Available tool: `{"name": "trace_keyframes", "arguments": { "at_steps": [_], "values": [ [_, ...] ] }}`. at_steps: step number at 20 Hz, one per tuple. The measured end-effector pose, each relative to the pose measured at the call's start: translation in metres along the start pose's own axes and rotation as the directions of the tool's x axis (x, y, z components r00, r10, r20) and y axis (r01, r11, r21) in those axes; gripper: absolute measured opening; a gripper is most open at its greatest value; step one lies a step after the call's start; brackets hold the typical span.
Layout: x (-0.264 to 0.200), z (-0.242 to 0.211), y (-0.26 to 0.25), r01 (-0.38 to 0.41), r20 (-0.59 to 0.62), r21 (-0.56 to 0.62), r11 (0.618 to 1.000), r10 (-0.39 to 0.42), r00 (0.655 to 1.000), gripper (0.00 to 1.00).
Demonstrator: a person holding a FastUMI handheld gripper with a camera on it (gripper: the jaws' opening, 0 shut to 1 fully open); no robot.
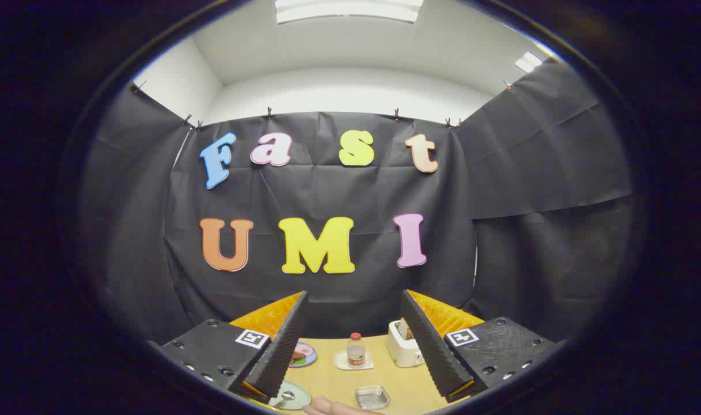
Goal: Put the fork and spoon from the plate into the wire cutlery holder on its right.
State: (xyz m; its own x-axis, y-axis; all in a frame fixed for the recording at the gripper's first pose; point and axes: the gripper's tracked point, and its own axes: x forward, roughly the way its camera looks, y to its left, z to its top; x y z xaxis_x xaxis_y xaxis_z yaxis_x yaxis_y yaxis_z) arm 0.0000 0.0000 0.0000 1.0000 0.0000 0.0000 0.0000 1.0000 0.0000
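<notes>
Closest to my lens are the two fingers [281, 346] of the gripper [356, 346], spread wide apart with nothing between them, held high and looking out over the wooden table [396, 386].

Down at about 6 o'clock, right under the camera, there's a bit of a person's hand [333, 408] poking in. Just to its 10 o'clock, tucked by the left finger, sits a pale plate [293, 397] with what looks like a spoon [285, 397] on it. I can't make out a fork from here, the finger covers part of the plate. At the hand's 2 o'clock is a small metal tray [372, 396].

Further out between the fingers: a small bottle with a red cap [355, 350] standing on a white coaster, a colourful dish [302, 354] at its 9 o'clock, and a white toaster [403, 344] at its 3 o'clock, half behind the right finger. I can't pick out a wire cutlery holder at all.

So I'd call this the very start, nothing grabbed yet. Next move, I reckon: tip the gripper way down toward 7 o'clock, get the spoon handle between the open fingers, and close.
</notes>
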Motion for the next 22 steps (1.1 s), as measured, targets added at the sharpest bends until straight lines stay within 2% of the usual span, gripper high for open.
{"name": "trace_keyframes", "arguments": {
  "at_steps": [7,15,19,22],
  "values": [
    [0.007,-0.009,0.014,-0.006,-0.015,-0.023,1.0,0.006,1.0,0.96],
    [0.023,-0.041,0.036,-0.042,-0.054,-0.045,0.998,0.039,0.998,0.96],
    [0.032,-0.102,0.058,-0.092,-0.13,-0.08,0.993,0.082,0.988,0.96],
    [0.035,-0.162,0.082,-0.127,-0.228,-0.093,0.988,0.103,0.968,0.96]
  ]
}}
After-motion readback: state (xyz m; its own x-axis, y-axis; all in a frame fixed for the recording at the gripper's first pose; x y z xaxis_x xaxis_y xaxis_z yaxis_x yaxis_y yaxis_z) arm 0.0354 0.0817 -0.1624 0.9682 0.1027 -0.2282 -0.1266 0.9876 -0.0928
